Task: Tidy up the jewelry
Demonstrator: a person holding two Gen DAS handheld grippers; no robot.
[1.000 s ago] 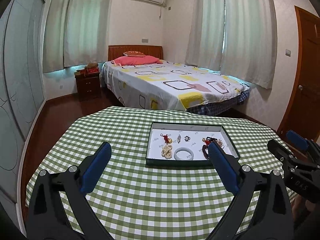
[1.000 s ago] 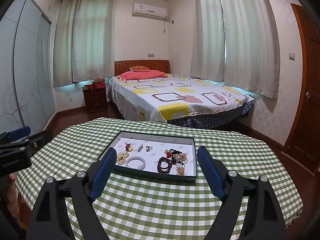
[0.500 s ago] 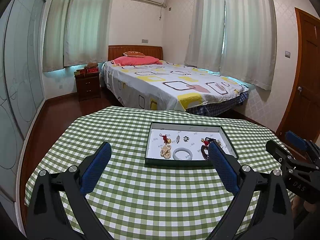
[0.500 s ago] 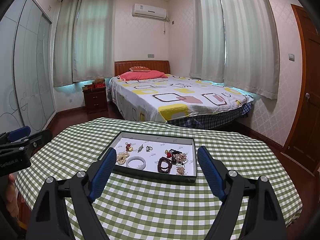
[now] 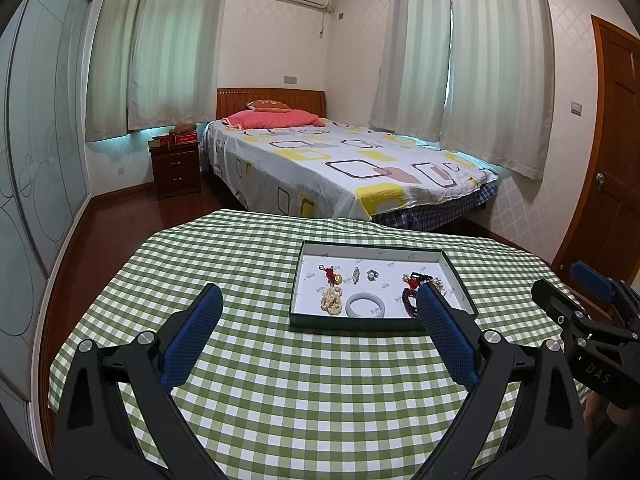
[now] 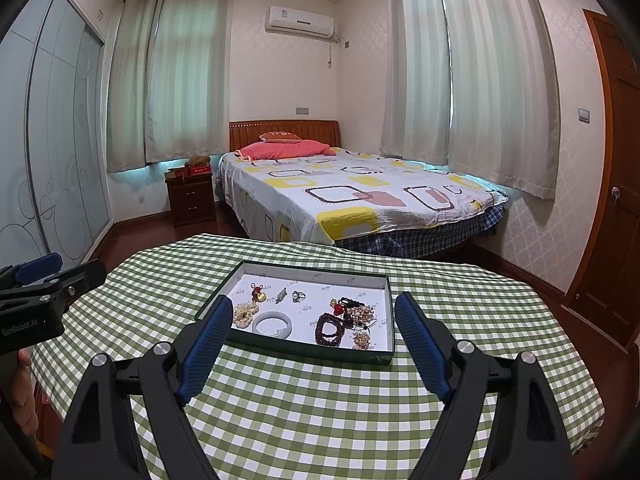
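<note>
A shallow dark-green tray [image 5: 362, 322] [image 6: 304, 348] with a white floor sits on the green checked table. In it lie a pale jade bangle [image 5: 365, 305] [image 6: 273, 323], a cream bead bracelet [image 5: 331, 299] [image 6: 244, 314], a red knot with a gold charm [image 5: 331, 275] [image 6: 259, 293], a ring [image 5: 372, 275] [image 6: 297, 296], a small brooch [image 5: 355, 274], a dark wooden bead bracelet [image 6: 329, 329] and a tangle of beaded pieces [image 6: 358, 314]. My left gripper [image 5: 318, 306] is open and empty, short of the tray. My right gripper [image 6: 314, 314] is open and empty, just before the tray's near wall.
The round table [image 5: 280, 392] has a green and white checked cloth. Behind it stand a bed [image 5: 348, 168], a dark nightstand [image 5: 176, 168] and curtained windows. A wooden door [image 5: 612, 152] is at the right, a sliding wardrobe [image 5: 32, 152] at the left.
Both views have shifted only slightly; the tray sits a touch further from the left gripper. Both grippers stay open and empty.
</note>
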